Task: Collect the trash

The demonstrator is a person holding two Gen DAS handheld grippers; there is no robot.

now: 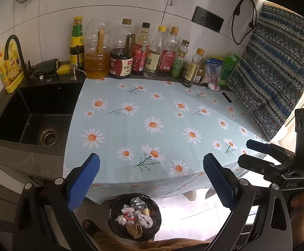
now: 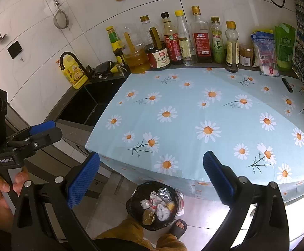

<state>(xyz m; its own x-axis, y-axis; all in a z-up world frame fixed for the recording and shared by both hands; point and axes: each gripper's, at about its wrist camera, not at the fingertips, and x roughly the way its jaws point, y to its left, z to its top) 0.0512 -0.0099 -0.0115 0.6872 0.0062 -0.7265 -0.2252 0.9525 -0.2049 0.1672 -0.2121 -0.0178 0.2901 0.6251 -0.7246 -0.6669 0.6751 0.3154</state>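
Trash [image 1: 135, 216]: crumpled paper and foil wads in black bin [image 1: 114, 223] on the floor below worktop [image 1: 152, 108] edge; judged light, soft, crushable, so pinch mid-wad. Left tool [image 1: 152, 179] and right tool [image 2: 152, 179] both spread apart, empty.

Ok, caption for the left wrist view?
Both tools open above daisy tablecloth; trash bin on floor holds crumpled wrappers.
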